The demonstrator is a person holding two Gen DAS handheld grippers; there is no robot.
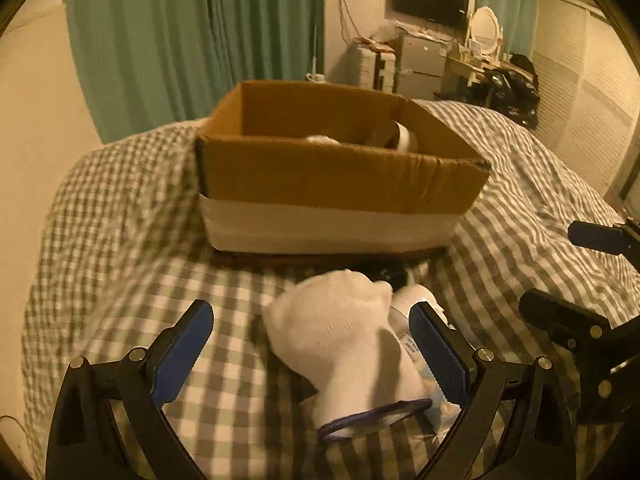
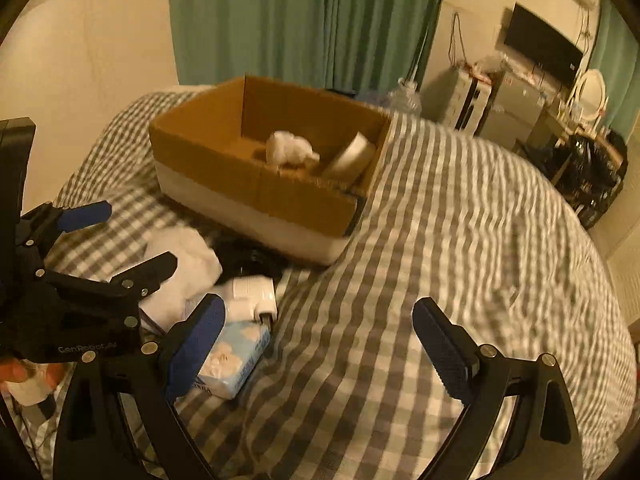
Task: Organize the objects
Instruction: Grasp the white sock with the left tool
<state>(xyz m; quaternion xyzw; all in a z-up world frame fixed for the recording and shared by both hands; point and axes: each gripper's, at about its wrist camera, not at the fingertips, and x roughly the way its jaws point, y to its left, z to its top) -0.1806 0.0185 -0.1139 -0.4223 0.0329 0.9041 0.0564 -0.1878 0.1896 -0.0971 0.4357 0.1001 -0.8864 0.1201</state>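
Hovering over a checked bed, both grippers stood with fingers spread wide and nothing between them.

The left gripper (image 1: 310,344) hung above a white sock (image 1: 344,332) that lay on the bedspread (image 1: 120,208) between its blue pads, touching neither pad as far as the view showed. At 12 o'clock from the sock sat an open cardboard box (image 1: 340,176) with a white band round its base, holding a white wad (image 2: 290,148) and a roll of tape (image 2: 352,156). In the right wrist view the right gripper (image 2: 320,344) hovered over bare bedspread, with a blue tissue pack (image 2: 236,356) just beside its left pad at 9 o'clock and a white charger (image 2: 254,294) at 10 o'clock. A dark item near the box was too blurred to name.
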